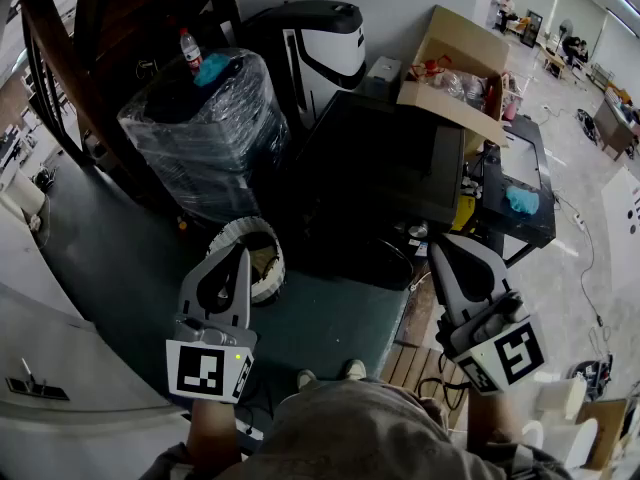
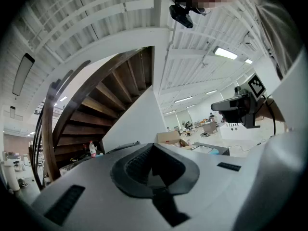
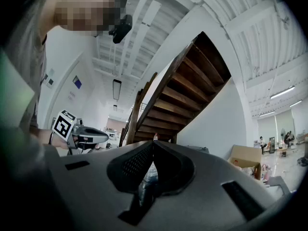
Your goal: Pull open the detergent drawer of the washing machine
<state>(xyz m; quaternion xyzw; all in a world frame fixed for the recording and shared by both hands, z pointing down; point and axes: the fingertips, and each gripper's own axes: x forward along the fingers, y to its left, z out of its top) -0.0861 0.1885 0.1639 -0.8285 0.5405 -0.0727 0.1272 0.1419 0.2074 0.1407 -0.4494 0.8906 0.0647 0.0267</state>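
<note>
No detergent drawer can be made out in any view. A white appliance top [image 1: 60, 363] with a small dark marking lies at the lower left of the head view; whether it is the washing machine I cannot tell. My left gripper [image 1: 240, 255] is held out level over the dark floor, jaws together and empty; in its own view its jaws [image 2: 153, 146] meet at the tip. My right gripper [image 1: 445, 251] is held out beside it at the right, also closed on nothing, and its tips [image 3: 153, 144] touch in the right gripper view.
Ahead stand a plastic-wrapped dark stack [image 1: 205, 128] with a bottle [image 1: 190, 48] on top, a black-and-white machine [image 1: 320, 43], a large black case [image 1: 385, 158] and an open cardboard box [image 1: 460, 63]. A white round basket [image 1: 255, 258] sits just beyond the left gripper. A wooden staircase [image 1: 90, 28] rises at the left.
</note>
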